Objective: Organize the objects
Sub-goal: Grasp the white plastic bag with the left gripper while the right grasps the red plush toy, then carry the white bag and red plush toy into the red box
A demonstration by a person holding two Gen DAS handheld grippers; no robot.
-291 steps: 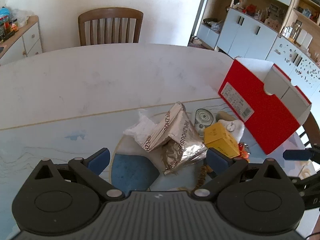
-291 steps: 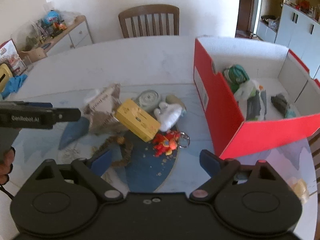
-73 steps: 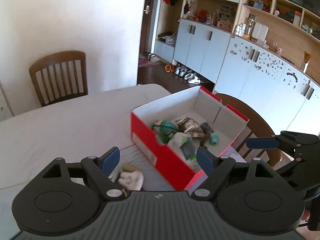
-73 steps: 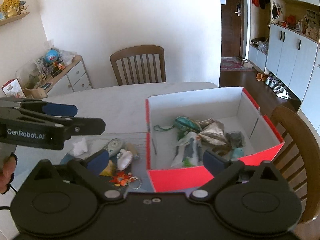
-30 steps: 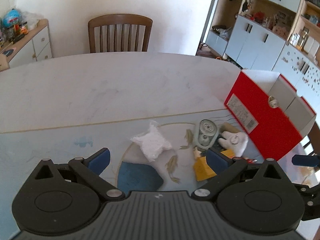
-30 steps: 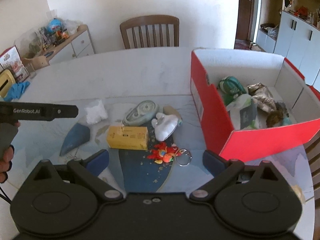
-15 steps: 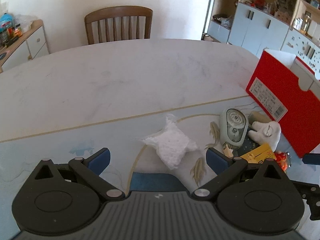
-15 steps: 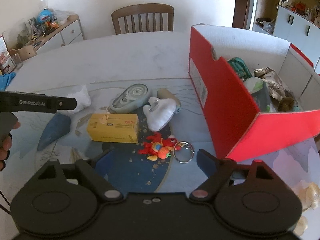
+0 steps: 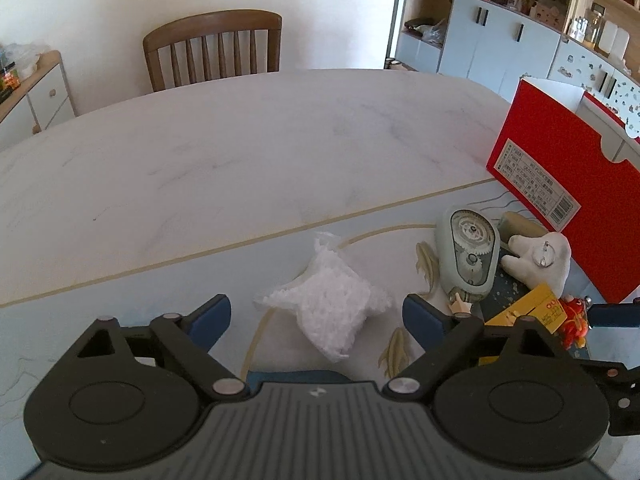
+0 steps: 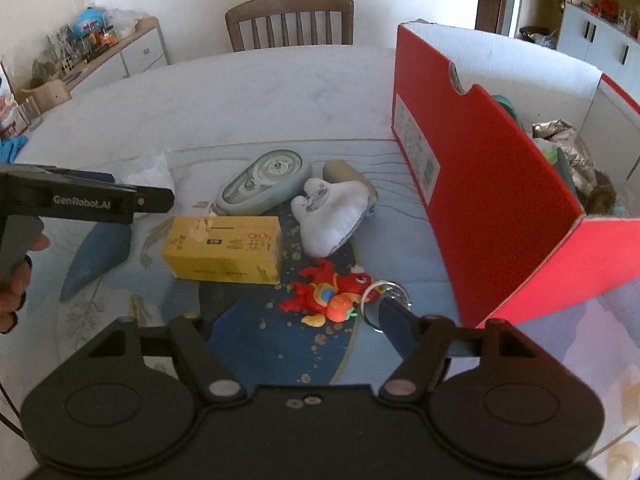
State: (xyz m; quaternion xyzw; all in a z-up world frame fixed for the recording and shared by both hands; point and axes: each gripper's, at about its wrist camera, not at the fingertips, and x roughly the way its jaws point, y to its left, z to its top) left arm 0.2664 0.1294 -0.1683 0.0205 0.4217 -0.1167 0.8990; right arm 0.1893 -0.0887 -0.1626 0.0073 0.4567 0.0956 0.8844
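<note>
A crumpled white packet (image 9: 328,300) lies on the table mat between the fingers of my open left gripper (image 9: 316,316), which is low over it. My open right gripper (image 10: 296,320) hovers just short of a red toy keychain (image 10: 332,292). A yellow box (image 10: 224,250), a grey-green tape dispenser (image 10: 264,182) and a white plush (image 10: 330,210) lie beyond it. The red box (image 10: 500,184) stands to the right and holds several items.
The white table (image 9: 240,140) stretches away toward a wooden chair (image 9: 212,50). A sideboard with clutter (image 10: 100,52) stands at the far left. Cabinets (image 9: 500,40) line the right wall. The left gripper's body (image 10: 80,200) shows at the left of the right wrist view.
Both grippers have moved lower and closer to the table. The white packet now sits between the left fingers, and the red keychain is nearer the right fingers.
</note>
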